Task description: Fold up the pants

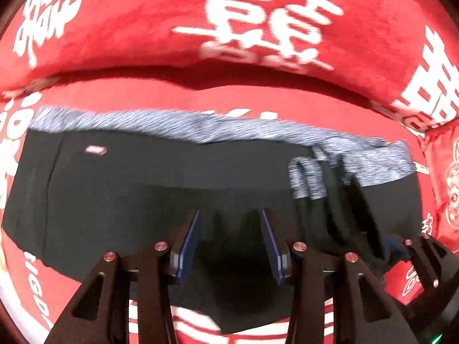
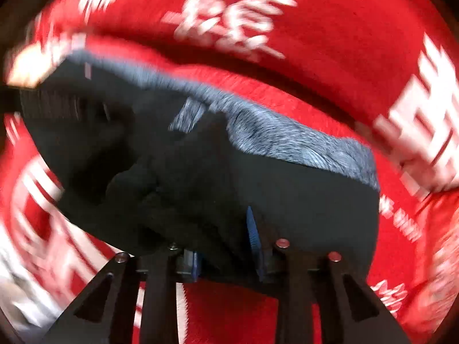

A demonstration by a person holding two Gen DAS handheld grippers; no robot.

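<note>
The black pants (image 1: pixel 172 189) with a grey marled waistband (image 1: pixel 229 126) lie folded on a red cloth with white characters (image 1: pixel 143 28). My left gripper (image 1: pixel 229 215) is open just above the black fabric, its blue pads (image 1: pixel 190 243) apart and nothing between them. The right gripper's body shows at the lower right in the left wrist view (image 1: pixel 424 255). In the blurred right wrist view the pants (image 2: pixel 287 186) fill the middle, waistband (image 2: pixel 287 137) at the far side. My right gripper (image 2: pixel 226 229) has black fabric bunched over its left finger; the right pad (image 2: pixel 254 235) shows.
The red cloth (image 2: pixel 344 28) covers the whole surface around the pants. A raised red fold (image 1: pixel 258 57) runs behind the waistband. A red patterned cushion or packet (image 1: pixel 447 177) lies at the right edge. A drawstring (image 1: pixel 307 177) hangs from the waistband at right.
</note>
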